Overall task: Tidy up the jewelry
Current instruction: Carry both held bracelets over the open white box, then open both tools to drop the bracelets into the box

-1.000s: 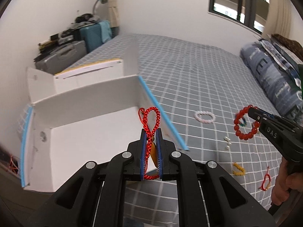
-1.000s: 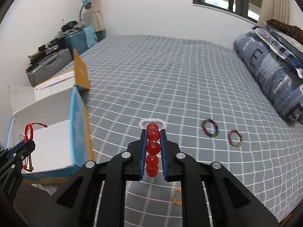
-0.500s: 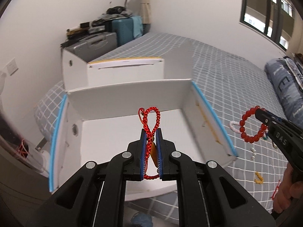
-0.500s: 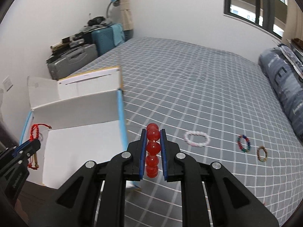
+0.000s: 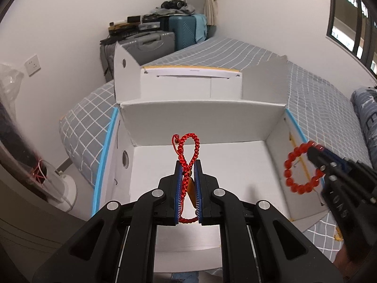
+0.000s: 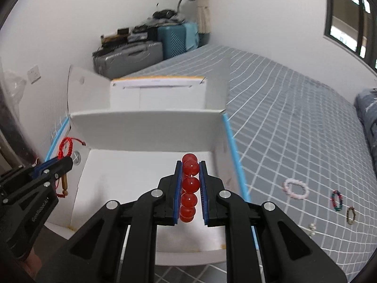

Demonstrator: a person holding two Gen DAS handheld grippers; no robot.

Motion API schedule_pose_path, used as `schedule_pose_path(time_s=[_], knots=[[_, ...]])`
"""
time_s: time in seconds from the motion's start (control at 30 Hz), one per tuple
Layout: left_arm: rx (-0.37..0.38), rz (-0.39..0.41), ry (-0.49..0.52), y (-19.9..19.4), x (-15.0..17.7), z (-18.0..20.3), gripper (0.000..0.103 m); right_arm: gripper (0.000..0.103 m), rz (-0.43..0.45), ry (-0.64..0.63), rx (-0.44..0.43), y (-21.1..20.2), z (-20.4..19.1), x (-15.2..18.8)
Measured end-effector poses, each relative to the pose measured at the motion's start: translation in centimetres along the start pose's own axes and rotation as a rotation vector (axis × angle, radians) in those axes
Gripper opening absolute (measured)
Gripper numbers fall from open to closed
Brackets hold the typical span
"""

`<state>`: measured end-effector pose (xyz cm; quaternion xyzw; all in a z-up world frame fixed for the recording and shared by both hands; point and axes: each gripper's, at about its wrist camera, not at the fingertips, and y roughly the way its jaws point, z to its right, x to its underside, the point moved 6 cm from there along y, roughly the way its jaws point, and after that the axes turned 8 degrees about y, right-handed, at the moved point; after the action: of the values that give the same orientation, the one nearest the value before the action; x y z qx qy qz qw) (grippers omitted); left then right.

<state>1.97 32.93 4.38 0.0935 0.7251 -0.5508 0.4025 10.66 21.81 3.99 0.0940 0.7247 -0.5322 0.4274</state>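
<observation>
Left gripper (image 5: 187, 167) clamped on red braided cord bracelet (image 5: 187, 148); right gripper (image 6: 190, 168) clamped on red bead bracelet (image 6: 189, 184). Both over the open white box (image 5: 200, 120). Lower first, then release; floor probably empty, near corner hidden.

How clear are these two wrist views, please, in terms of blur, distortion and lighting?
Left wrist view: the red braided bracelet in the left gripper is sharp, the right gripper at the edge is smeared; fisheye bends the white box.
Right wrist view: box edges and bed are motion-blurred, the red bead bracelet is crisp; soft, even light.
</observation>
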Motion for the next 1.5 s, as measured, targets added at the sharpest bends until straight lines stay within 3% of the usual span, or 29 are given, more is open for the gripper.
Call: schedule_pose_path(time_s=[0.5, 0.9, 0.97, 1.03, 1.23, 1.33, 1.5], knots=[[0.024, -0.202, -0.001, 5.8, 2.2, -1.0, 0.01, 0.013, -0.229, 0.009, 0.008, 6.5, -1.2, 2.5], [0.008, -0.257, -0.01, 7.2, 3.0, -1.7, 0.013, 0.014, -0.283, 0.018, 0.019, 8.5, -1.5, 3.3], [0.015, -0.266, -0.009, 7.2, 3.1, -1.7, 0.019, 0.014, -0.276, 0.022, 0.014, 8.4, -1.5, 3.2], [0.015, -0.264, -0.01, 7.1, 3.2, -1.8, 0.022, 0.02, -0.266, 0.028, 0.006, 7.9, -1.5, 3.0], [0.003, -0.213, -0.009, 5.5, 2.6, -2.0, 0.06, 0.051, -0.214, 0.045, -0.003, 6.3, -1.1, 2.0], [-0.007, -0.187, -0.006, 4.8, 2.3, -2.1, 0.073, 0.064, -0.189, 0.059, 0.004, 5.6, -0.6, 1.6], [-0.015, -0.157, -0.003, 3.9, 1.9, -2.2, 0.085, 0.079, -0.151, 0.061, 0.019, 4.6, 0.0, 1.1]])
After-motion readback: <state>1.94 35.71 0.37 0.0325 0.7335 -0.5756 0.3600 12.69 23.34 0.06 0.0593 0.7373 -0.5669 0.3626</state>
